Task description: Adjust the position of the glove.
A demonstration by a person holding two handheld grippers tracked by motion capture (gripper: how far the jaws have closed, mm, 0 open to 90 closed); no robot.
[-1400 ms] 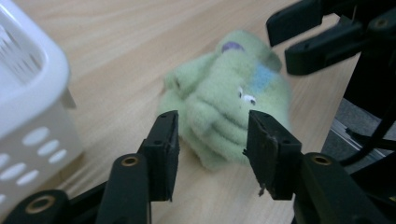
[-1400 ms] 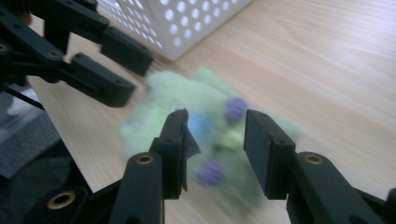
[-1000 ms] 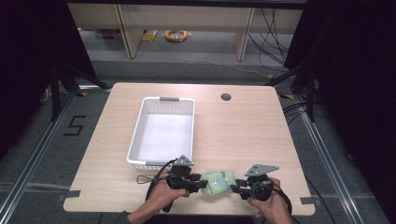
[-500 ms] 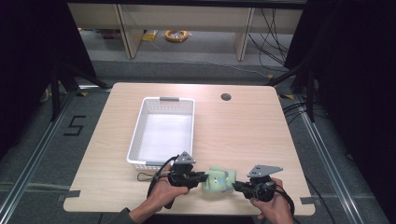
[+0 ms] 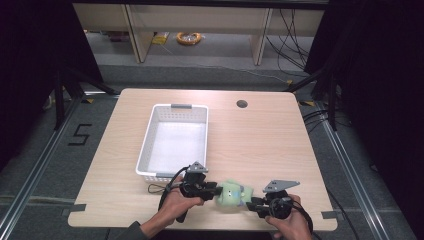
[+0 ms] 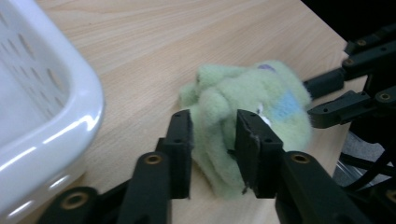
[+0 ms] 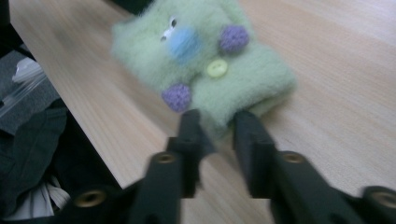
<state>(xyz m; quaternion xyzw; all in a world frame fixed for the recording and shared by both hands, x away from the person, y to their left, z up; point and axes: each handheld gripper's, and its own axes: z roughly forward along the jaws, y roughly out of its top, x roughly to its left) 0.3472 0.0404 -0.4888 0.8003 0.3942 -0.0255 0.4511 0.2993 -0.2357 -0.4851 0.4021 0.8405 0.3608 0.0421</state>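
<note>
One sign can be read: a black figure "5" (image 5: 80,135) marked on the grey floor (image 5: 35,165), just left of the table (image 5: 260,135) in the high view. The white basket (image 5: 150,145), the green plush toy (image 7: 205,70) and the table itself bear no letters, labels or brand marks.

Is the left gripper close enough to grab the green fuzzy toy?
Probably yes. The left gripper already has the green toy between its jaws, with nothing in the way; the basket sits off to one side.
</note>
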